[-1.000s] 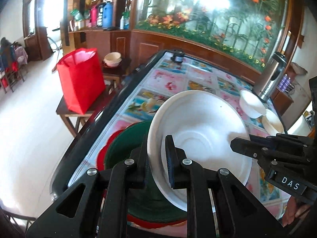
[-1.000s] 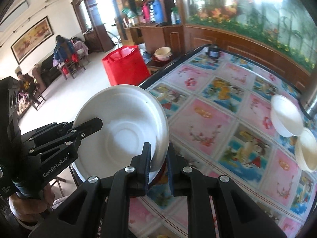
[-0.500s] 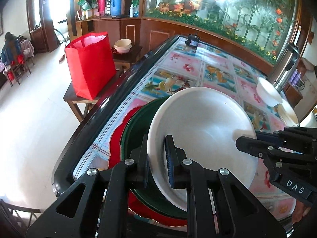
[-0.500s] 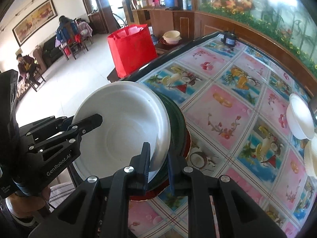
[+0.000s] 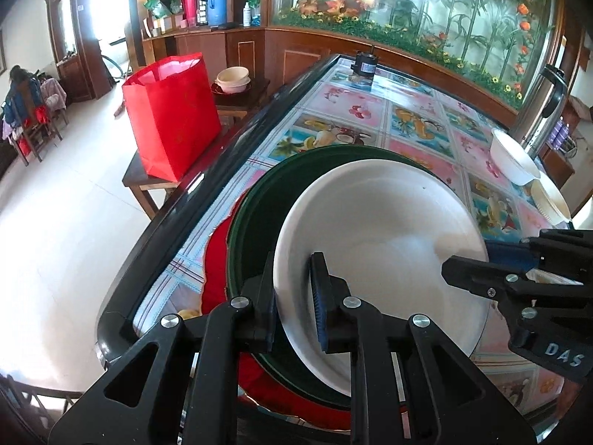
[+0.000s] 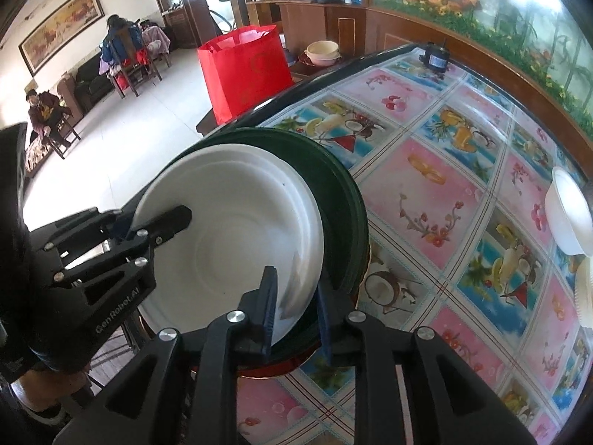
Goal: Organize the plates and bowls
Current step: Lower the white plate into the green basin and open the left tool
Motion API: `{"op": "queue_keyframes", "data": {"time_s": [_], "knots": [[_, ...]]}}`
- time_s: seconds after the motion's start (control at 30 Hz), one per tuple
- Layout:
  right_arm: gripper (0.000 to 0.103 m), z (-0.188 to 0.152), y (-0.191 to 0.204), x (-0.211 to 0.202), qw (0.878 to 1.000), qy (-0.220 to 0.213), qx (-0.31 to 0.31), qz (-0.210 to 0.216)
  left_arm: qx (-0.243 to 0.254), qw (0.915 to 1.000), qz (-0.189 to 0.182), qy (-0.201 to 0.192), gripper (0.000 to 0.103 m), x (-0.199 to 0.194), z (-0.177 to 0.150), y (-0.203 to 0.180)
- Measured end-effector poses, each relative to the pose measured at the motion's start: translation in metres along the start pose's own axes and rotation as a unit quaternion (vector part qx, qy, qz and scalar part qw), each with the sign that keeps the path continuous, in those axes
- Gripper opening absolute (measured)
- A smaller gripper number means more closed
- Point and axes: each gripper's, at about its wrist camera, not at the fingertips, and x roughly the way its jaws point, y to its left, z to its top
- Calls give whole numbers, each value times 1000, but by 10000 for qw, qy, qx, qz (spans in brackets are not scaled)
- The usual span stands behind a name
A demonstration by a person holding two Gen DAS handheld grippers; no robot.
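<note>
A white plate lies in a dark green plate, which rests on a red plate at the table's near left corner. My left gripper straddles the white plate's near rim with its jaws slightly apart. My right gripper straddles the opposite rim of the white plate, jaws also slightly apart. Each gripper shows in the other's view: the right gripper and the left gripper.
Two white bowls sit at the table's far right by a steel flask. A red bag stands on a low side table to the left. A small dark jar sits at the far edge.
Both grippers lowered the white plate onto the green plate. Both pairs of jaws have loosened from the rim.
</note>
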Motion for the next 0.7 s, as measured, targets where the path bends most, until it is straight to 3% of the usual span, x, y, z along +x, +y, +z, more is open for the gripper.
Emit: {"op": "queue_keyframes", "data": {"time_s": [0.17,0.33,0.37,0.57,0.7], "knots": [[33,2,1,-6,9998,-194,78,74,-147,9998,-44,-93,16,-1,0,0],[45,3,2,0,9997,-210,94,90,-113,9994,226,-236,17,-3,3,0],[47,3,2,1,9997,-223,100,61,-116,9993,264,-251,21,-3,3,0],[47,2,1,-4,9990,-412,161,103,-206,9986,305,-383,24,-7,4,2],[50,-4,-3,-23,9968,-773,138,-130,-319,9968,322,-660,26,-21,5,3]]}}
